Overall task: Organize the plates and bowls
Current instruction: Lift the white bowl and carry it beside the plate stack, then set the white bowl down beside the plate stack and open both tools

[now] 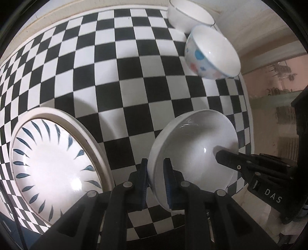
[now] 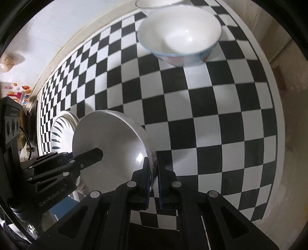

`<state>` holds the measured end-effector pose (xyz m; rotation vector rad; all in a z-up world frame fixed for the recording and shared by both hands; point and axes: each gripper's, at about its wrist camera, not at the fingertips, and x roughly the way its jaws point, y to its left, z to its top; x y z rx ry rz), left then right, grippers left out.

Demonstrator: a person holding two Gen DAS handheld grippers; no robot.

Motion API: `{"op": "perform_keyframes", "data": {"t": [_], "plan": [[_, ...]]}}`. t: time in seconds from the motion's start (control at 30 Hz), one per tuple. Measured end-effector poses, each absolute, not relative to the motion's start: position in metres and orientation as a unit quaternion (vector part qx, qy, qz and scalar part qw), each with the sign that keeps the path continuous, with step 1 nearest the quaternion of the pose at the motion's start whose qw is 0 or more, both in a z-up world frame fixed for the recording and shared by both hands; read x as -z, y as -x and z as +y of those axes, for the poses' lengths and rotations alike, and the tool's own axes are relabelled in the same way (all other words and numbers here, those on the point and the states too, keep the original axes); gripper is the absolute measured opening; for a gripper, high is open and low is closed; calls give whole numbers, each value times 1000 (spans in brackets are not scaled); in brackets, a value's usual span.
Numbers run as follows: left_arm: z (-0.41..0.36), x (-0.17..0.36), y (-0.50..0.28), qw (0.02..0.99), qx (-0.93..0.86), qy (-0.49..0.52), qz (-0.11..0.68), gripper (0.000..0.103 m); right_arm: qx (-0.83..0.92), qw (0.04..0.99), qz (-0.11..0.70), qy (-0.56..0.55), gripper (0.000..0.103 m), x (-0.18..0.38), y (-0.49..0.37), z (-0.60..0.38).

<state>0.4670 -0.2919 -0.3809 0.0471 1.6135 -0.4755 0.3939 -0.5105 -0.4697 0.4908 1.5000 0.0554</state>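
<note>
Both grippers are on the same white bowl (image 1: pixel 194 152), held tilted above the checkered tablecloth (image 1: pixel 119 77).

Left gripper (image 1: pixel 156 184) — fingers pinched on the bowl's near rim, one pad outside the wall, one inside. From the left wrist view, the right gripper (image 1: pixel 231 159) comes in from the right side with one finger reaching into the bowl's inside.

Right gripper (image 2: pixel 153 182) — fingers clamped on the opposite rim, wall sandwiched between the blue pads. The outside of the bowl shows a bit of coloured pattern at that rim in the right wrist view. The left gripper (image 2: pixel 84 156) shows there on the left, one finger lying inside the bowl.

Rest of the table:
- plate with blue leaf strokes (image 1: pixel 55 167) lying flat on the cloth, just left of the held bowl; it seems to sit in a larger white plate, rim visible around it.
- spotted bowl (image 1: pixel 211 53) with blue and pink dots, upright, far side of the table — well apart from the held bowl.
- plain white bowl (image 1: pixel 189 15) just behind the spotted one, near the far edge; can't tell if they touch.
</note>
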Motion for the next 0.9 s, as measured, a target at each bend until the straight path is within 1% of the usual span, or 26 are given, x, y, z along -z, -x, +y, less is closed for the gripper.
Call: {"op": "perform_keyframes", "data": {"t": [0.17,0.33,0.5,0.73,0.9], "plan": [[-298,404,-468,653,202,-24,730,13,-24,694,687,-215,8,490,-392,-508],[-300,414,-467,648,197,-28,736,13,-22,689,695,-204,8,502,-391,-504],[-306,420,-469,645,195,-28,739,13,-23,689,696,-202,8,501,-395,-501],[-302,420,-466,640,192,-20,744,14,-23,683,701,-202,8,500,-398,-507],[-290,392,-460,657,183,-19,731,15,-28,674,708,-209,10,498,-396,-512]]}}
